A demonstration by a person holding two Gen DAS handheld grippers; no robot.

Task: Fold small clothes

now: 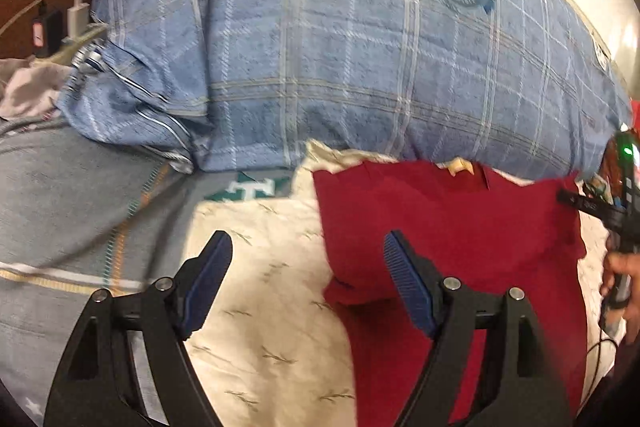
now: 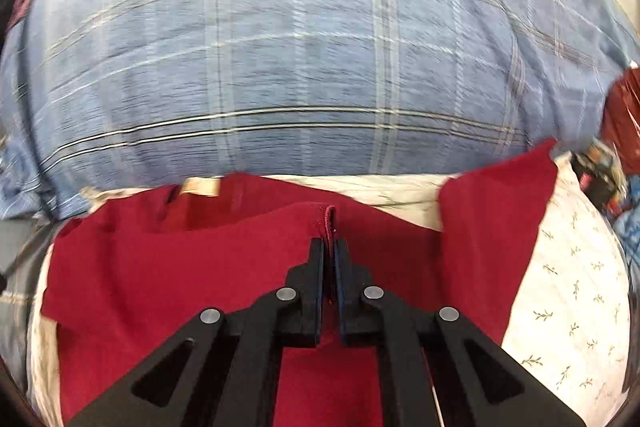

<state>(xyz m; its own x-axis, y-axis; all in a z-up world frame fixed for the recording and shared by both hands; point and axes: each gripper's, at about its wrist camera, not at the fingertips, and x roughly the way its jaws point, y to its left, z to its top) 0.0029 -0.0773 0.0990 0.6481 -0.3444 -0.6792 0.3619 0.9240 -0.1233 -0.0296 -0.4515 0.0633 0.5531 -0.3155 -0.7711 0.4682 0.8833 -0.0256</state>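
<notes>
Two grippers over one dark red cloth garment (image 2: 168,267), which lies spread on a cream pillow with a small leaf print (image 1: 272,307), just in front of a big blue plaid cushion (image 1: 320,47). Right gripper (image 2: 329,259) clenched on a hemmed fold of the red garment, pinched edge raised above the rest. Left gripper (image 1: 308,267) released, jaws wide, nothing between them, hovering at the garment's left edge over the cream pillow. Grey striped blanket (image 1: 72,195) left of pillow. Blurry, probably chargers (image 1: 60,23) beyond the cushion's left end.
</notes>
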